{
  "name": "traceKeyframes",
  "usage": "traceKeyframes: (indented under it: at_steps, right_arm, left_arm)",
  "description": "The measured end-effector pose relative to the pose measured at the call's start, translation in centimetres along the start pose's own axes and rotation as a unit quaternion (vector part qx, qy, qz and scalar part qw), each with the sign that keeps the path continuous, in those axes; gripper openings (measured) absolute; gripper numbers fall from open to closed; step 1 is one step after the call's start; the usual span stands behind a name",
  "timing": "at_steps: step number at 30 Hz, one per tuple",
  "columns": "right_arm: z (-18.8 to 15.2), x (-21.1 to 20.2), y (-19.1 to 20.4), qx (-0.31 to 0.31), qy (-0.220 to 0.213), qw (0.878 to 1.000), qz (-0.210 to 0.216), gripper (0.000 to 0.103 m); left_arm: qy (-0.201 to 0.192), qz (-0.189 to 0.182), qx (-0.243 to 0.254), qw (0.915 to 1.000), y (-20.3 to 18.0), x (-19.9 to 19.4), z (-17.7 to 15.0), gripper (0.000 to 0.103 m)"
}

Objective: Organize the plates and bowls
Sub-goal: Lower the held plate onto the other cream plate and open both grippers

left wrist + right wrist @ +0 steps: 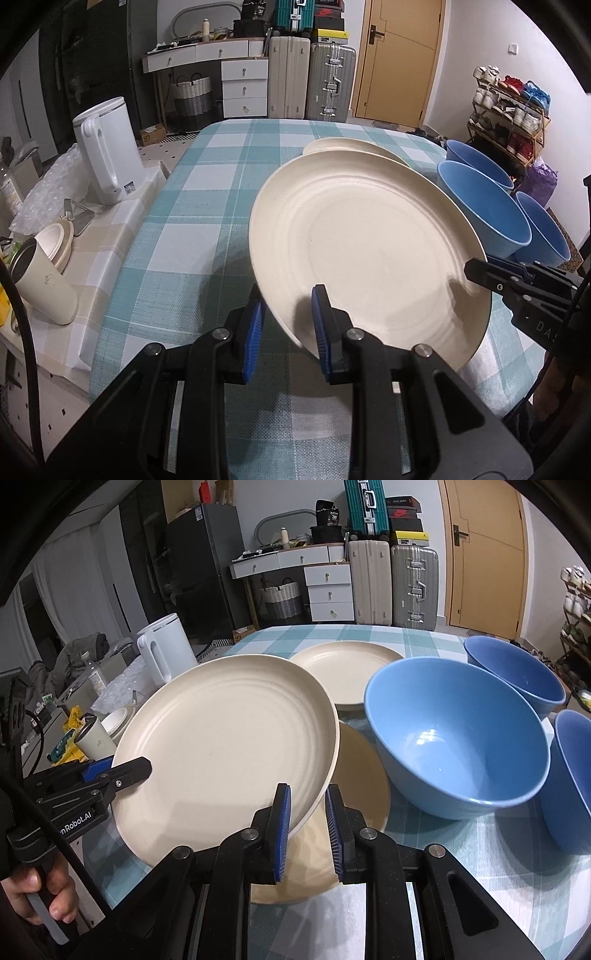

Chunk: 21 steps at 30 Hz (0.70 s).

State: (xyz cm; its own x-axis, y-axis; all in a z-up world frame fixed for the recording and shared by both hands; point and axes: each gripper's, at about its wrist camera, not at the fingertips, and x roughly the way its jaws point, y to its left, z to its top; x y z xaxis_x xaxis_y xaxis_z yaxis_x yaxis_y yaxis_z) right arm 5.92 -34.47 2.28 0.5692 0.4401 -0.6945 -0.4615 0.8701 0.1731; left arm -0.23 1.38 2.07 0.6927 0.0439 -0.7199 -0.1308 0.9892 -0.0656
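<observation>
Left tool: blue ribbed pads nearly closed, pinching the near rim of the lifted plate. Right tool: same narrow pinch on the rim's opposite side. You hold the plate tilted, clear of the bench, above a second plate lying flat near the bench's near edge. A third plate sits toward the far edge.

Step, as judged: stacking. Level the plate first, centre it over the one beneath, lower both sides together, and free the pads only once it rests; uneven release could let it slide.

Plates: cream, matte, round, shallow, with concentric ridges; smooth rims give little bite. Bowls: three, blue, glossy, deep, toward the right edge. Cloth: teal-and-white check, woven.
</observation>
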Motion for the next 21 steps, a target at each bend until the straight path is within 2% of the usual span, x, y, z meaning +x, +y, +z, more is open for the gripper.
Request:
traceKeyframes:
  at_steps: [8,21]
  right_arm:
    - [-1.0,0.5,-0.3,0.007,0.008,1.0,0.0,0.021]
    - [-1.9,1.4,-0.8,-0.007,0.019,1.0,-0.024,0.021]
  left_arm:
    - [0.011,0.002,0.009,0.9999,-0.3,1.2,-0.4,0.021]
    - [0.027,0.006,0.013,0.9995,-0.6,3.6,-1.2,0.023]
